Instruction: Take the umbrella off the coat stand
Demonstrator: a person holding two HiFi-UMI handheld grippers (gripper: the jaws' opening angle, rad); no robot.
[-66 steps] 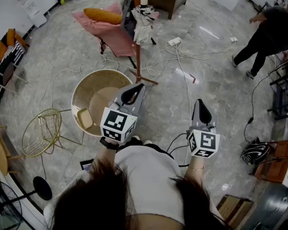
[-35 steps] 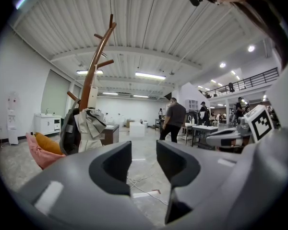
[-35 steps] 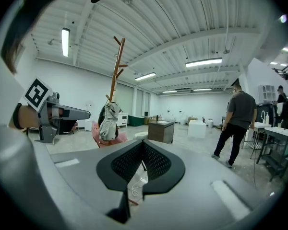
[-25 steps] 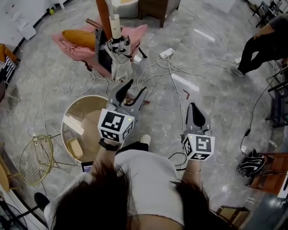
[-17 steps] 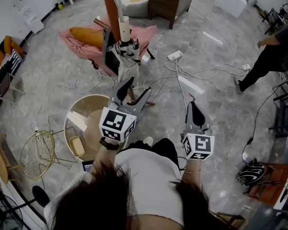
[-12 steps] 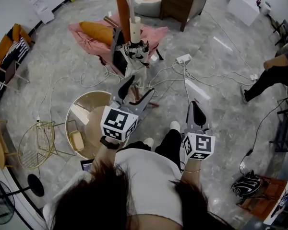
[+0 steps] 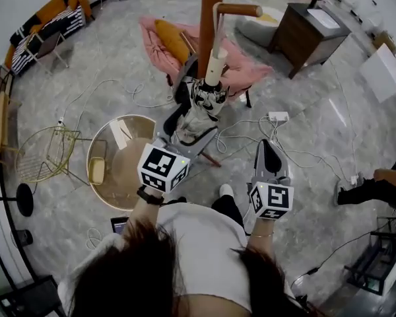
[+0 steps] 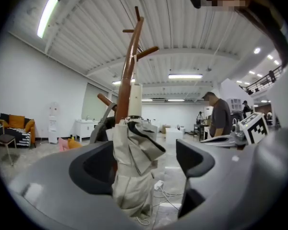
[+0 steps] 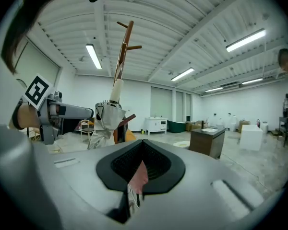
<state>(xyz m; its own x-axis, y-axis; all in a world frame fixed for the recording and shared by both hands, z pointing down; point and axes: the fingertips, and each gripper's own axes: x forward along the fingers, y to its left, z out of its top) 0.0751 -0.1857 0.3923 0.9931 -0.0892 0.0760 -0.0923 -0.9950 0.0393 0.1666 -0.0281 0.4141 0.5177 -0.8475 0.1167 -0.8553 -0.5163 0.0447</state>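
Head view shows the brown wooden coat stand (image 7: 210, 18) nearer than before, the folded beige umbrella (image 7: 203, 105) hanging against it. The left gripper (image 7: 195, 124), held level, has just spread its fingers around the umbrella without pressing it. The right gripper (image 7: 268, 147) has its fingers pressed together.

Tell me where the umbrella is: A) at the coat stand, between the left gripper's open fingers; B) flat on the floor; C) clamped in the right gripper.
A: the umbrella hangs by the coat stand between the fingers of the left gripper, which have just been opening and do not press it.
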